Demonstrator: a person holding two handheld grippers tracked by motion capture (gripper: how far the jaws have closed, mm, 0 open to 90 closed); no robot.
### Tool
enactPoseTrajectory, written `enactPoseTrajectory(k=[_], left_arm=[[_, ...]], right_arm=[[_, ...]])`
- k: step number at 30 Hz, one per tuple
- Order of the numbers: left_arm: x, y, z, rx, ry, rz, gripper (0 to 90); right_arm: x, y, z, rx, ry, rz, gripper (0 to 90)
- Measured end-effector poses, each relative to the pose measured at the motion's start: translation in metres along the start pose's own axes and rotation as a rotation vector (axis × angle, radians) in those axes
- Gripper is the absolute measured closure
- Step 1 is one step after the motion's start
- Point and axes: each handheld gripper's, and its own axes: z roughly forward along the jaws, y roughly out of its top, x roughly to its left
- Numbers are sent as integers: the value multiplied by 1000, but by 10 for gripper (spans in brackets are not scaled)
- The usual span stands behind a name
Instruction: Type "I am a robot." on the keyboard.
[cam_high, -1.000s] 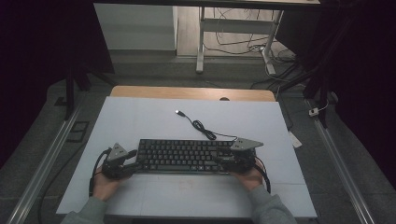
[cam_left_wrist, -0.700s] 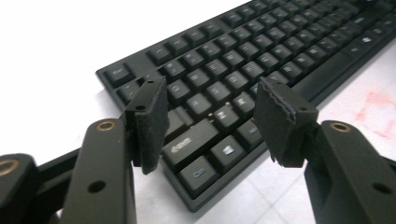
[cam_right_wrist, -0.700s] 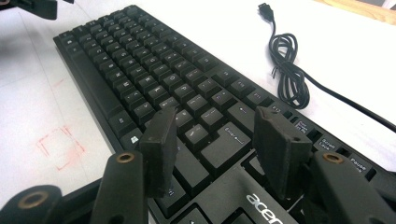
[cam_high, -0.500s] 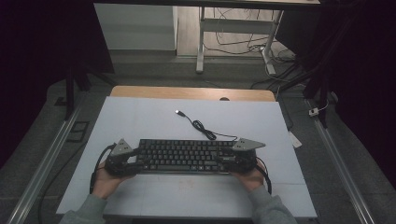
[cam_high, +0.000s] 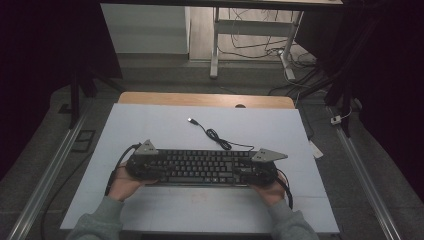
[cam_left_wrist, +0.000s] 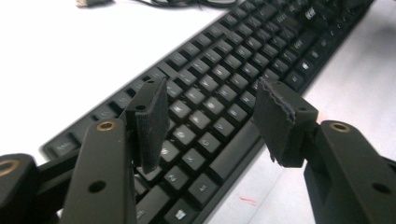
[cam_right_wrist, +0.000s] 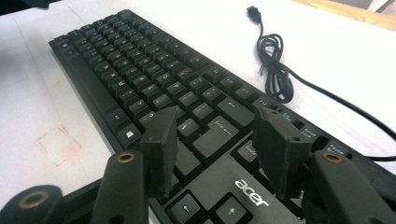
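While L gripper (cam_high: 150, 167) jaws are spreading over keyboard (cam_high: 202, 166) w/ nothing pinched, I'm keeping R gripper (cam_high: 252, 172) jaws spread, gripping nothing.

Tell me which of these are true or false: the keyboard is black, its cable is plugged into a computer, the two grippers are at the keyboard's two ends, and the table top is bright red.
1. The keyboard is black. True.
2. Its cable is plugged into a computer. False: the plug lies loose on the table.
3. The left gripper and the right gripper are at the keyboard's two ends. True.
4. The table top is bright red. False: it is white, with a wooden strip at the far edge.
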Motion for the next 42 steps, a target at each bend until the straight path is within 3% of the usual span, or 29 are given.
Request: enactPoseTrajectory(k=[6, 13, 18, 20, 23, 27, 42], left_arm=[[-3, 2, 9, 18, -32, 15, 476], [-9, 1, 16, 20, -75, 44, 574], [-13, 0, 20, 20, -84, 51, 704], [-15, -1, 22, 23, -88, 58, 812], [-19, -3, 27, 38, -95, 66, 887], [-23, -3, 34, 56, -100, 73, 889], [-27, -6, 51, 108, -103, 88, 888]], right_arm=[[4, -1, 2, 20, -1, -3, 501], [7, -4, -6, -16, -1, 41, 500], [8, -7, -13, -28, 0, 46, 500], [6, -7, -11, -21, 1, 38, 500], [6, -7, -7, -7, 13, 17, 499], [7, -9, -3, 20, 16, -2, 497], [2, -10, -4, 13, 7, 2, 495]])
